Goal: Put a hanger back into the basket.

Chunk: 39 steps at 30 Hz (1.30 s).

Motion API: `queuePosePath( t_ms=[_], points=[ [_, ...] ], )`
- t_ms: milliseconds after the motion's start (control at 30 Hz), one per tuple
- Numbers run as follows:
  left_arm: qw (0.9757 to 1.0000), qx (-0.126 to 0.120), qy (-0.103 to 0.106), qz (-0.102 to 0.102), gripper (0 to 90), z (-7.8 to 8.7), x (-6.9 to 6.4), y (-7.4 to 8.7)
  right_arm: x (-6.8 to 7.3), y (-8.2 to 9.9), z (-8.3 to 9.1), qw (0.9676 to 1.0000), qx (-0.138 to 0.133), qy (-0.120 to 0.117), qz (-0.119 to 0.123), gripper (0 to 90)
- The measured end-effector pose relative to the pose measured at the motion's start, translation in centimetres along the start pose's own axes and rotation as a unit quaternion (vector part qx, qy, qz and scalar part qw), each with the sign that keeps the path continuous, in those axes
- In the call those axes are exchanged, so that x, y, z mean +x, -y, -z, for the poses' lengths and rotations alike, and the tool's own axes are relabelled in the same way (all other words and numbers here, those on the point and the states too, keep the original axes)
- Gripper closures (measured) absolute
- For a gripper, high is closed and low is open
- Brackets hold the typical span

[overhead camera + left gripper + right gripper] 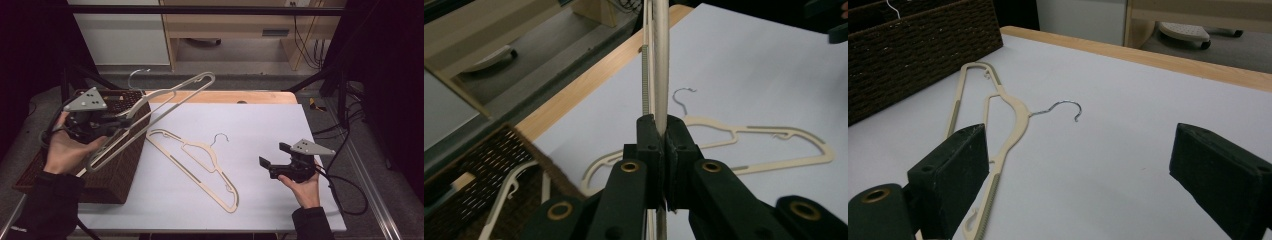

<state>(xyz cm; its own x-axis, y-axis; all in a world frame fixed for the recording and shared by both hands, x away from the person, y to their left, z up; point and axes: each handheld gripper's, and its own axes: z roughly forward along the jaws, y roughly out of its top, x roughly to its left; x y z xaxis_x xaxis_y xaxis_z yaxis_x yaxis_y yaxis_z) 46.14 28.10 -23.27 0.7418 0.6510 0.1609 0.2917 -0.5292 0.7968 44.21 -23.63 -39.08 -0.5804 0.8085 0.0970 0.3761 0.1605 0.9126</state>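
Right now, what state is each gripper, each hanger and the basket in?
Left gripper: shut on the raised hanger's bar.
Raised hanger: lifted, tilted above the basket.
Right gripper: open, nothing between its jaws.
Flat hanger: lying flat on the table, untouched.
Basket: upright at the table's left edge, another hanger inside.

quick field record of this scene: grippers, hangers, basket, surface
left gripper: shut on the raised hanger, held in the air above the basket
right gripper: open, nothing between its jaws, over the table to the right of the flat hanger
flat hanger: lies on the table, metal hook pointing toward the far edge
basket: dark wicker, at the table's left end, another hanger inside
table: white sheet over a wooden top
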Motion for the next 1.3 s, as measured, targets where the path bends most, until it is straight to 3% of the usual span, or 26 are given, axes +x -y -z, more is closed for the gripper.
queuePosePath(
  t_ms=[33,67,133,467,767,967,1167,1300],
  points=[
    [1.0,0.0,0.0,0.0,87.1,0.0,0.0,0.0,0.0,0.0,0.0,1.0,0.0,0.0,0.0,9.0],
    [0.9999,0.007,-0.012,0.008,87.1,0.7,1.2,0.8,0.0,0.0,0.0,1.0,0.001,0.002,0.001,8.5],
    [0.9996,0.013,-0.022,0.012,87.1,1.3,2.4,1.7,0.0,0.0,-0.1,1.0,0.0,0.003,0.0,8.3],
    [0.9962,0.042,-0.042,0.065,87.1,2.6,7.1,6.9,0.1,0.1,-0.4,0.9999,0.01,0.005,0.002,7.6],
    [0.9921,0.053,-0.058,0.097,87.1,4.1,9.3,10.6,0.1,0.2,-0.6,0.9999,0.014,0.004,0.005,7.3],
    [0.9915,0.031,-0.058,0.112,87.1,5.1,10.3,11.5,0.2,0.2,-0.8,0.9998,0.017,0.005,0.004,7.3],
    [0.99,0.054,-0.07,0.11,87.1,4.3,10.8,11.7,0.3,0.3,-0.9,0.9998,0.019,0.004,0.003,7.3],
    [0.988,0.065,-0.069,0.122,87.1,3.4,11.3,12.5,0.2,0.3,-0.9,0.9998,0.02,0.004,0.005,7.2]
  ],
)
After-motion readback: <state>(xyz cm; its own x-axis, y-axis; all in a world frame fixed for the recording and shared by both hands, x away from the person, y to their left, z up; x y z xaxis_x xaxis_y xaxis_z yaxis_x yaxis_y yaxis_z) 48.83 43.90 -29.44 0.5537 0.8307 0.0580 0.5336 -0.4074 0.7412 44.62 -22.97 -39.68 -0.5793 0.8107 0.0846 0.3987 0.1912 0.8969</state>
